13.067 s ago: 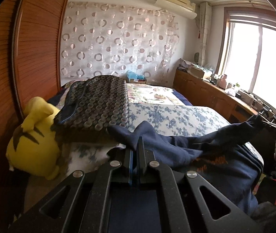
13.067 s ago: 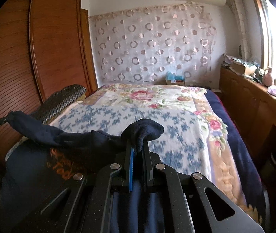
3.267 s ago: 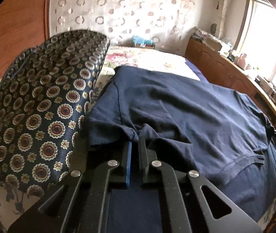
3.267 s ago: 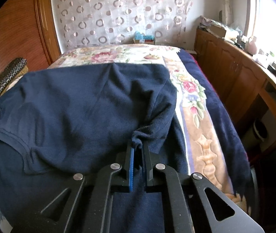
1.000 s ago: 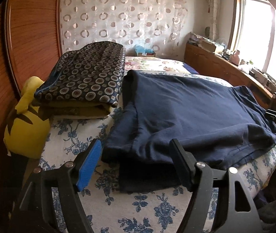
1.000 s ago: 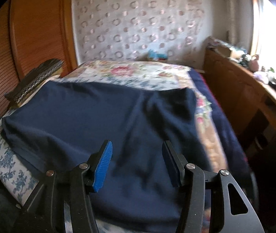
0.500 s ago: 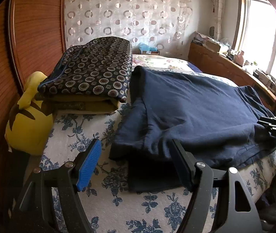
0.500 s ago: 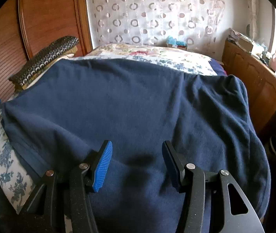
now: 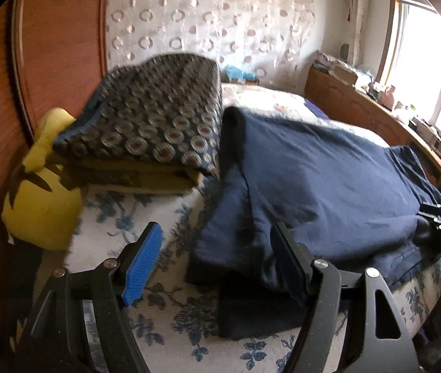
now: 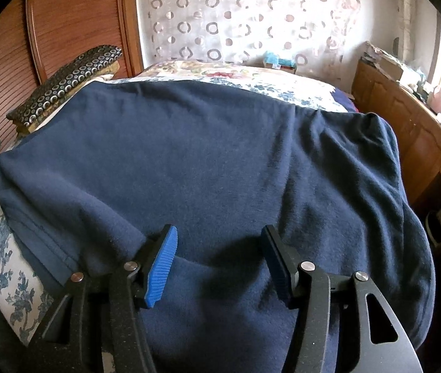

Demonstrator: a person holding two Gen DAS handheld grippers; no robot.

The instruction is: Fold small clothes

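A navy blue garment (image 9: 313,180) lies spread flat on the flowered bed cover (image 9: 164,320), one sleeve folded in along its left side. My left gripper (image 9: 217,258) hovers open over that left sleeve corner, and cloth lies between its fingers without being pinched. In the right wrist view the same garment (image 10: 204,155) fills the bed. My right gripper (image 10: 220,258) is low over its near right part, jaws opening, with cloth beneath them but not pressed. The right gripper (image 9: 431,216) also shows at the far right edge of the left wrist view.
A folded patterned blanket stack (image 9: 158,124) sits on the bed left of the garment, with a yellow plush toy (image 9: 40,202) beside it. A wooden wardrobe (image 9: 58,46) stands on the left. A wooden sideboard (image 10: 406,130) runs under the window on the right.
Both grippers earlier held the garment pinched; now both are open and it lies flat. Over the last second each gripper came lower and closer to the cloth, and the right jaws widened slightly.
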